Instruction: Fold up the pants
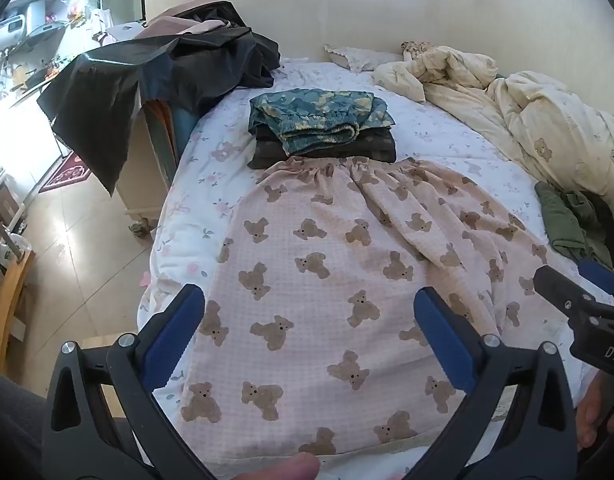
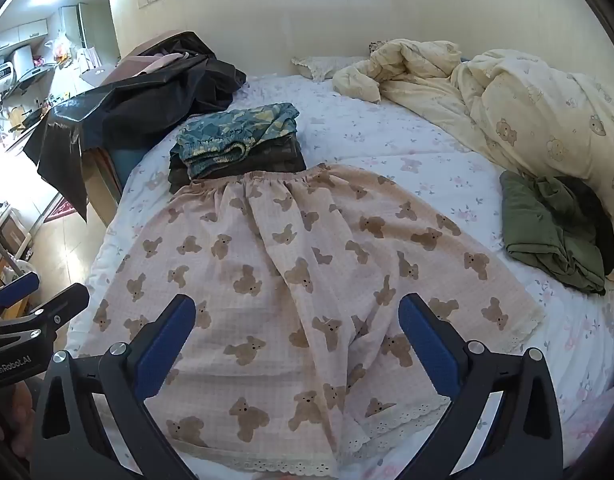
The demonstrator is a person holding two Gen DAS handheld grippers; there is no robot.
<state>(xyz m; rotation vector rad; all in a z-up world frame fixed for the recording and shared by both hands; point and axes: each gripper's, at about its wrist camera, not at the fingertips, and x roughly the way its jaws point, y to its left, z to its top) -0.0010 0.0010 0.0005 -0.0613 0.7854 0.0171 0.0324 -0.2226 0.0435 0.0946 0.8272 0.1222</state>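
Pink pants with brown teddy bears [image 1: 327,280] lie spread flat on the bed, waistband far, lace-trimmed leg hems near me. They also show in the right wrist view [image 2: 291,272], both legs side by side. My left gripper [image 1: 309,316] is open and empty, hovering above the left leg. My right gripper [image 2: 297,320] is open and empty above the middle of the legs. The right gripper shows at the right edge of the left wrist view [image 1: 579,300], and the left gripper at the left edge of the right wrist view [image 2: 39,300].
A stack of folded clothes [image 1: 323,128] sits just past the waistband. A crumpled cream duvet [image 2: 507,100] fills the far right. Green and dark garments [image 2: 555,232] lie at the right. Black fabric [image 1: 147,84] drapes over furniture left of the bed. The bed's edge [image 1: 163,240] drops to a tiled floor.
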